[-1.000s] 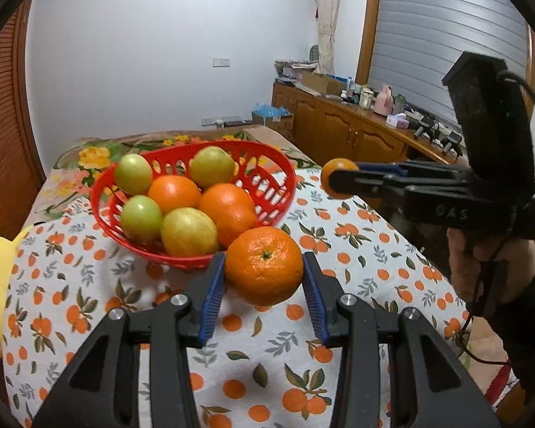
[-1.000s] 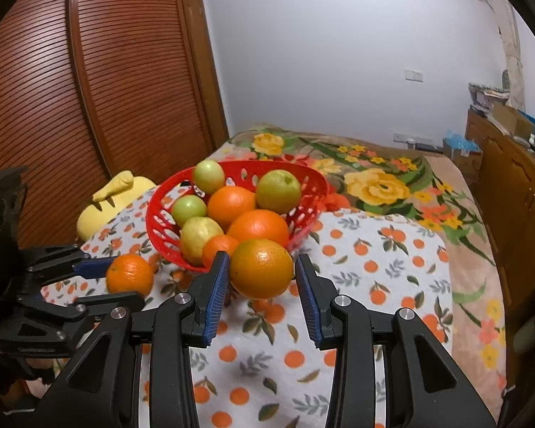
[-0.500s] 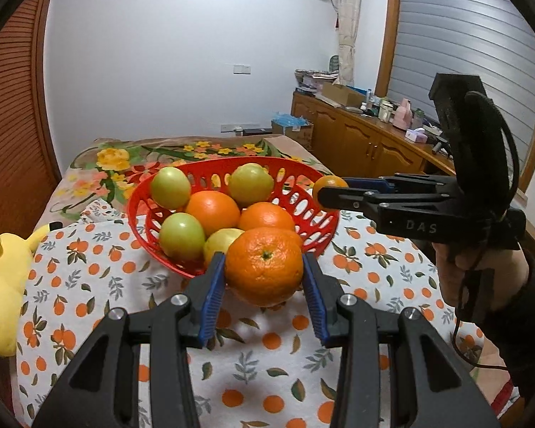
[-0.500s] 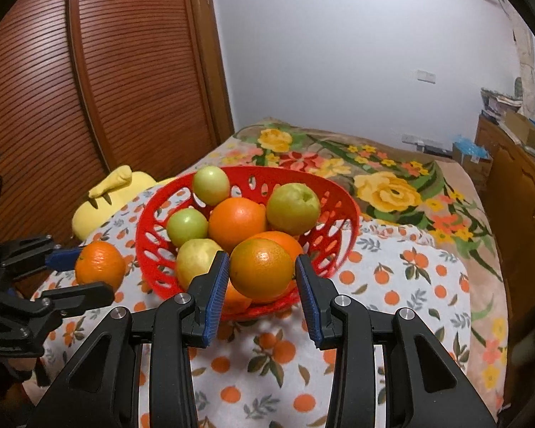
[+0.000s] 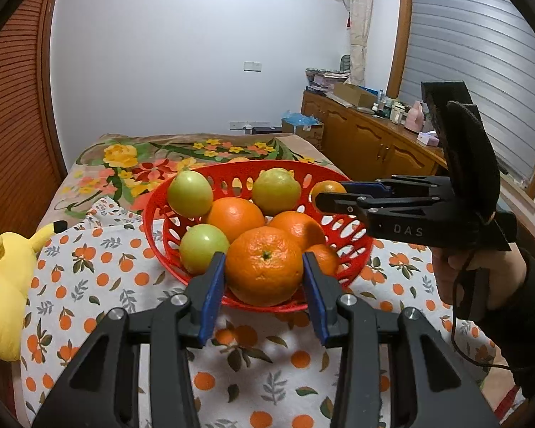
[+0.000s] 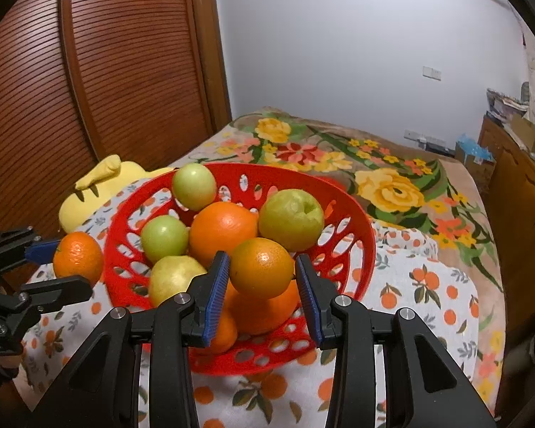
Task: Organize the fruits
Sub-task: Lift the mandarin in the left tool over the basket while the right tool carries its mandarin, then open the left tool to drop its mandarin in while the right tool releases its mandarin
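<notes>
In the left wrist view, a mandarin (image 5: 264, 265) is clamped between the blue pads of the left gripper (image 5: 264, 285). It is round, with no long axis to tell, and its stem dimple is turned toward the camera. It is held at the near rim of the red basket (image 5: 353, 260), which stands on the orange-print cloth (image 5: 89, 285). In the right wrist view, a smooth orange (image 6: 262, 267) is clamped by the right gripper (image 6: 262, 285), its glossy side toward the camera, and it is carried over the fruit inside the basket.

Two fruits are held, one per gripper. In the basket, four green fruits (image 6: 291, 219) and at least three orange fruits (image 6: 222, 228) can be counted; lower ones are partly hidden. One basket is seen. A yellow plush (image 6: 103, 182) lies beside the basket, toward the slatted door. Beyond the cloth, a floral blanket (image 6: 388, 185) is spread toward the white wall.
</notes>
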